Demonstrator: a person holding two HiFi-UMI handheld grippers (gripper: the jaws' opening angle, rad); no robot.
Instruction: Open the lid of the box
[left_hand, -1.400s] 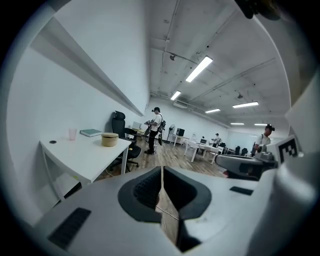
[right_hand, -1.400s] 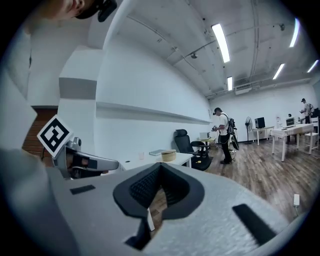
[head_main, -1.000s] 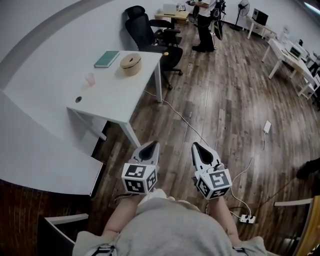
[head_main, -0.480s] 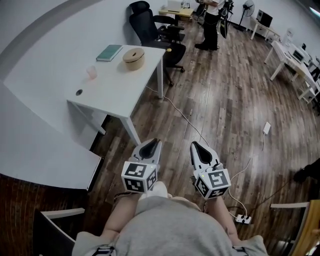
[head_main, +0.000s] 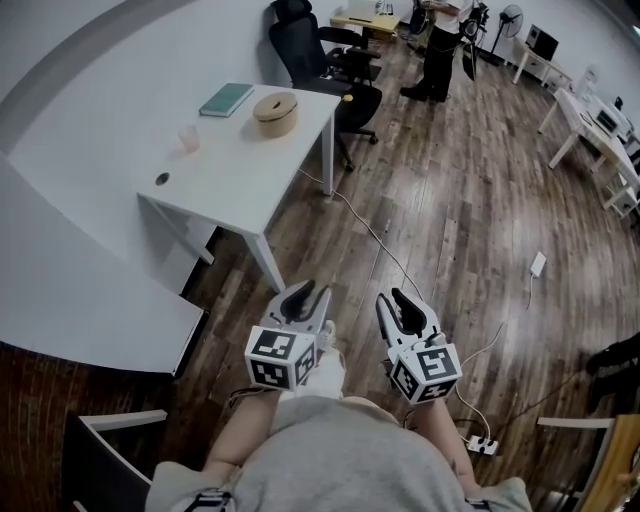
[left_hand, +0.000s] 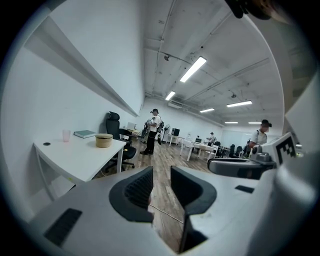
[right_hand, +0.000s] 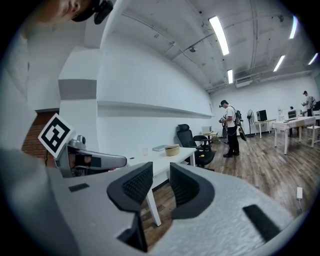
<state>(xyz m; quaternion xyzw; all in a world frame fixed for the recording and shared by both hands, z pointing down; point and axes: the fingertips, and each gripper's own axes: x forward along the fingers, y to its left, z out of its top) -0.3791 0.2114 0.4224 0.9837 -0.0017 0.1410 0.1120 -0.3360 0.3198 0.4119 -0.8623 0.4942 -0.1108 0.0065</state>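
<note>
The round tan box (head_main: 275, 112) with its lid on stands near the far end of a white table (head_main: 235, 175), well ahead of me; it also shows small in the left gripper view as the box (left_hand: 104, 140) and in the right gripper view as the box (right_hand: 172, 150). My left gripper (head_main: 305, 295) and right gripper (head_main: 403, 303) hover side by side over the wooden floor, far short of the table. Both have just been opening their jaws, which stand a little apart. Nothing lies between the left gripper (left_hand: 161, 182) jaws or the right gripper (right_hand: 161, 180) jaws.
On the table lie a green book (head_main: 227, 99) and a pink cup (head_main: 187, 139). A black office chair (head_main: 320, 50) stands behind it, and a person (head_main: 440, 45) stands farther back. Cables and a power strip (head_main: 480, 445) lie on the floor to the right.
Both grippers' jaws, shut a second ago, now stand parted. The hands have stayed in place, and the table has drifted slightly right in the head view.
</note>
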